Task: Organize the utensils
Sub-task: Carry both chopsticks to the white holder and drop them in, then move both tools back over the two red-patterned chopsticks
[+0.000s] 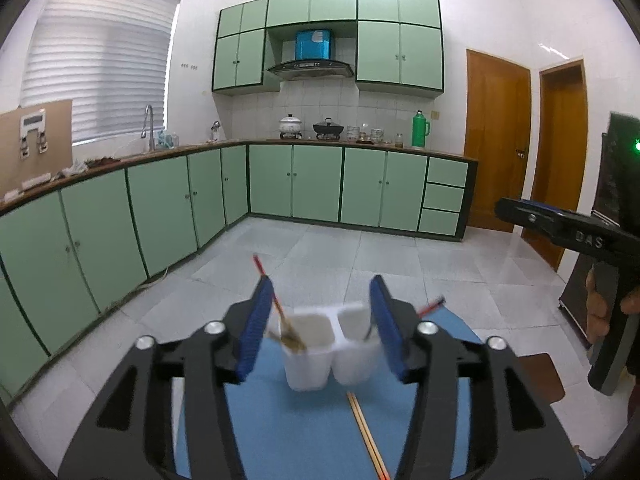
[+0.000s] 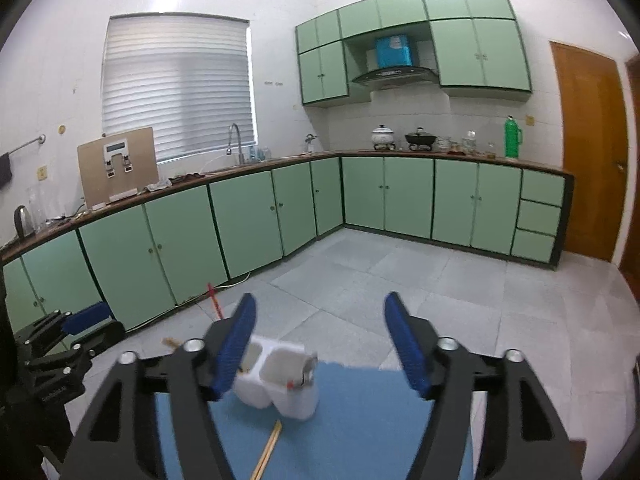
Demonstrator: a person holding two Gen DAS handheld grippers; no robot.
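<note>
Both views are evenly bright, with soft daylight coming through the blinds (image 1: 100, 68) and pale glare on the floor tiles (image 2: 400, 272). Fisheye bending curves the cabinets (image 1: 120, 216) toward dark corners. The white holder (image 1: 332, 344) and the blue pads (image 2: 236, 344) are motion-blurred; the far kitchen is sharp.

Blurred by motion: white two-compartment plastic utensil holder (image 1: 332, 350), its contents too smeared to identify beyond a red-tipped stick (image 1: 267, 280). Cut off by the bottom edge: pair of pale wooden chopsticks (image 1: 366, 432) on the blue table mat (image 1: 280, 432). Cropped at the right edge: hand (image 1: 604, 300) gripping the black right gripper (image 1: 560, 226), jaws unseen there
</note>
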